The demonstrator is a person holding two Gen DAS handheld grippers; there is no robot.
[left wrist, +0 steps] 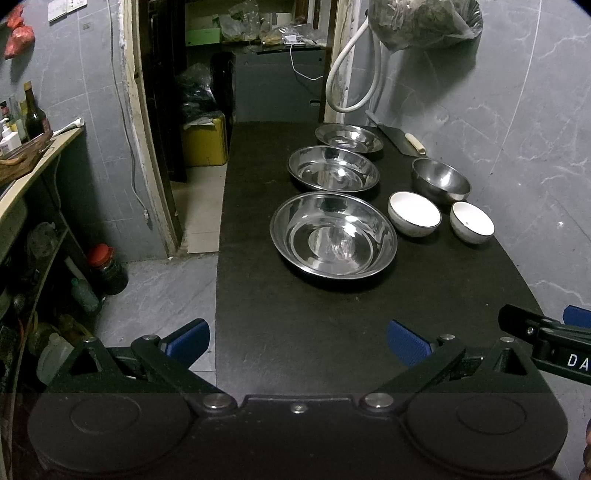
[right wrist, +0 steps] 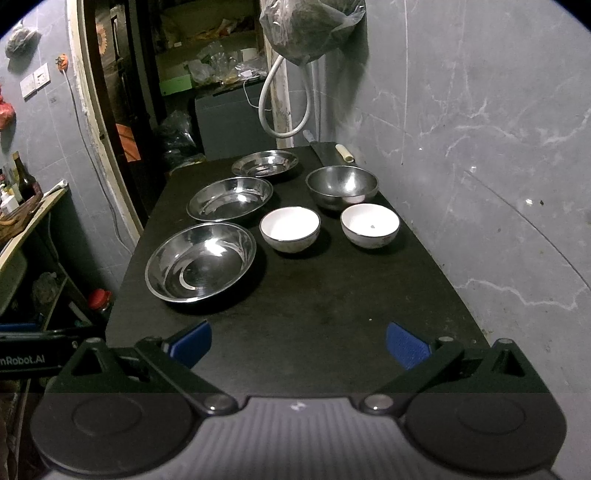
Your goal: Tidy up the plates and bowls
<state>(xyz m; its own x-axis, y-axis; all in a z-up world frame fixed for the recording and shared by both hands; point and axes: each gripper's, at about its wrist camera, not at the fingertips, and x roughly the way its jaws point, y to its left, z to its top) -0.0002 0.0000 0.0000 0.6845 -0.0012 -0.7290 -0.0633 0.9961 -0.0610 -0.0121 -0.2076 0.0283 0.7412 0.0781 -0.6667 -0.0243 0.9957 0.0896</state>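
Three steel plates stand in a row on the black table: near plate, middle plate, far plate. To their right are a steel bowl and two white bowls, left one, right one. My left gripper is open and empty above the table's near end. My right gripper is open and empty beside it; part of it shows in the left wrist view.
A cleaver lies at the table's far right by the grey wall. A white hose and a hung bag are above it. A doorway and a shelf with bottles are on the left.
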